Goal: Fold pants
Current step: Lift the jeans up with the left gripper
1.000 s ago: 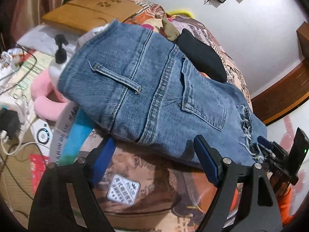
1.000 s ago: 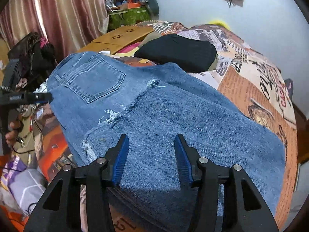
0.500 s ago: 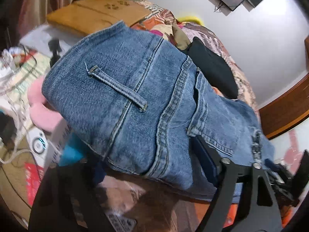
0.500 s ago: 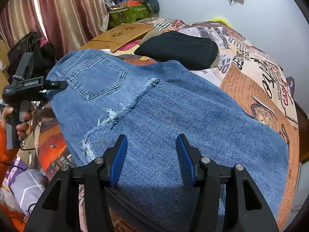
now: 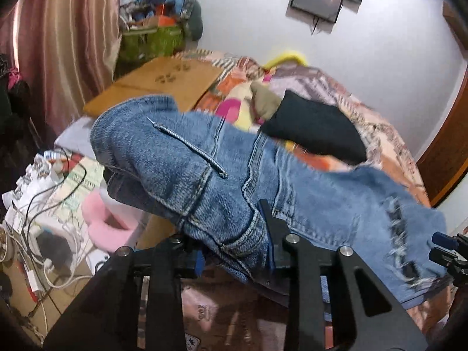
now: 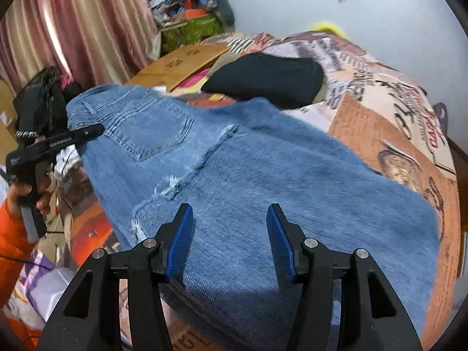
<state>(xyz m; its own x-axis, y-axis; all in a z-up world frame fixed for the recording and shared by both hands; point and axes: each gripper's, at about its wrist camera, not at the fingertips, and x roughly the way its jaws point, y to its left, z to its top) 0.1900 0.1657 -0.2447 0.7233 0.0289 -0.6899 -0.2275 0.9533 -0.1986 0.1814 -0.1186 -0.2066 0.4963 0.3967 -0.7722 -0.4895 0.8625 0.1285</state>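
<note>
Now the jeans point(image 6: 263, 181) lie across the patterned bedspread point(image 6: 389, 122), waist end off the near-left edge. Left gripper point(image 5: 234, 251) has a bunched waistband point(image 5: 152, 149) seam between its jaws, which are closing on the denim. Right gripper point(image 6: 229, 234) hovers over the leg panel, jaws apart, nothing pinched. Judgement: let the left bite settle on both layers before carrying the waist over; keep the right tongs low on the leg to pin it, or the cloth may drag. Black garment point(image 6: 263, 79) lies just beyond; avoid snagging it.
</note>
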